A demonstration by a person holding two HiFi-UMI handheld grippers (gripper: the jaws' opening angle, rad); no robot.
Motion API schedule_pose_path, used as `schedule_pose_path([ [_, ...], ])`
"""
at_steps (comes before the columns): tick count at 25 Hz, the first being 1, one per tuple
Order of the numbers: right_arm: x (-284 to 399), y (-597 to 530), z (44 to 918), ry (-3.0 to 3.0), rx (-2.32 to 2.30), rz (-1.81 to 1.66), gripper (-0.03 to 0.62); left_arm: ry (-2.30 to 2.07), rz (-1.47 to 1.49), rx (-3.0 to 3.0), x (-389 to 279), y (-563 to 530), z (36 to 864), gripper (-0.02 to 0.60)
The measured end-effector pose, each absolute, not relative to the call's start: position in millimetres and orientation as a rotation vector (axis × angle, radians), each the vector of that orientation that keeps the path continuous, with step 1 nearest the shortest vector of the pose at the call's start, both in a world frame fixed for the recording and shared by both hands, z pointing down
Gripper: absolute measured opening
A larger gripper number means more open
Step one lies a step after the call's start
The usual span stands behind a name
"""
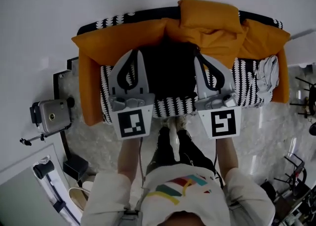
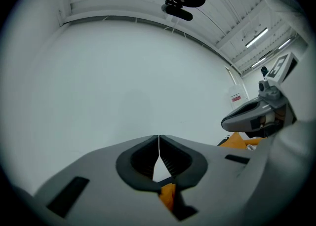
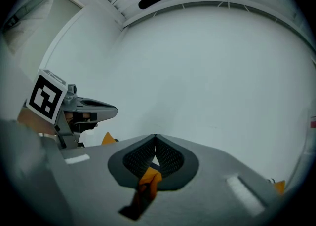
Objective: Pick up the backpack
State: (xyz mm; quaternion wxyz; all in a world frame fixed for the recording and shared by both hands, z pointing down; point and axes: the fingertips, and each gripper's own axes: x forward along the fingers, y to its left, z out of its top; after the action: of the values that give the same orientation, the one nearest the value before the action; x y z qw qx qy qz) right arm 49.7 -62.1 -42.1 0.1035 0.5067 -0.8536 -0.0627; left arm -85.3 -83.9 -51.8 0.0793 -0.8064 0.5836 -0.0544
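Two grippers, the left gripper (image 2: 158,138) and the right gripper (image 3: 155,136), each with fingers closed on nothing, hang either side of the one black backpack (image 1: 170,72), which sits mid-seat on a black-and-white sofa (image 1: 247,79) draped with an orange blanket (image 1: 118,37), with one orange cushion (image 1: 210,15) behind, one white cloth (image 1: 267,74) at the sofa's right end and one camera (image 1: 52,115) off its left.

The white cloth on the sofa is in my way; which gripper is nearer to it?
Right. The right gripper hangs over the sofa just left of the cloth in the head view; the left gripper is farther left, past the backpack.
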Motion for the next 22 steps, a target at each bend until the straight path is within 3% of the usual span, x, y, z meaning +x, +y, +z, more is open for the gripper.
schedule_pose_path([
  [8,50,-93,36,-2.501,1.610,-0.072,0.005,1.952,-0.105,-2.474,-99,-120,62,0.015],
  [15,38,-89,160,-2.583,1.436,0.001,0.005,2.113,-0.123,-2.466,-120,-121,176,0.015],
  [22,64,-79,253,-2.512,1.589,0.054,0.005,1.923,-0.232,-2.534,-94,-97,255,0.015],
])
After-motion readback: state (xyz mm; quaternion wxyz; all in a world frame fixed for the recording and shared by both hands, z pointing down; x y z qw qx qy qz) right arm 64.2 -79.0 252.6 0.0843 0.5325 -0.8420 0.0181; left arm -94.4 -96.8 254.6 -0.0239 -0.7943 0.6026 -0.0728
